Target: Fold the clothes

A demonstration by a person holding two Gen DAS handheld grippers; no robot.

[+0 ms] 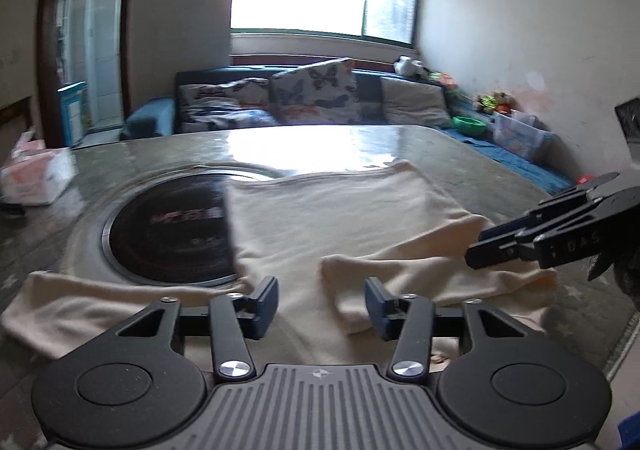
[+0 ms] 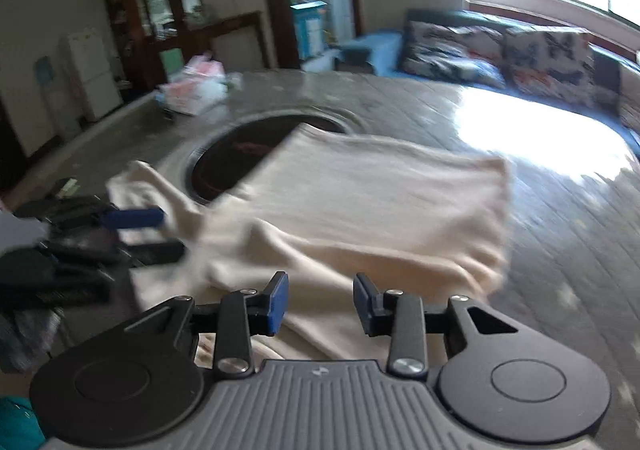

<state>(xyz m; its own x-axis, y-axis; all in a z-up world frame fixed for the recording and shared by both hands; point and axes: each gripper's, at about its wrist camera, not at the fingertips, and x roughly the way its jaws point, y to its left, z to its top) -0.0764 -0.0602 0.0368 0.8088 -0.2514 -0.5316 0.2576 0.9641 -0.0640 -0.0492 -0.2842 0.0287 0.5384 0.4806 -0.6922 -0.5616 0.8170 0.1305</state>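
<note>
Hovering left jaws: the left gripper hangs with its blue-padded fingers spread wide, nothing between them, just above the near part of the cloth, apparently placed to come down on an edge.
Right jaws: the right gripper is likewise spread and empty in its own view, above the near folds; in the left view it enters from the right edge, side-on, so its gap cannot be read there.
Task's thing: the cream-coloured soft knit long-sleeved garment lies spread on the table, body flat and reaching away from the grippers, far hem fairly straight.
Sleeves: one sleeve trails out to the left; the other is laid back across the body in a soft roll, which fits a fold partly made.
Cloth feel: matte, limp, thick enough to hold rounded creases; I judge it will sag and drag when lifted by one edge.
Table: the grey glossy stone-look tabletop mirrors the window glare; smooth, so cloth should slide easily.
Inset: a round black glass hob plate with a metal ring sits flush in the table, its right part covered by the garment.
Far corner: a white and pink soft tissue pack lies well apart from the cloth.
</note>
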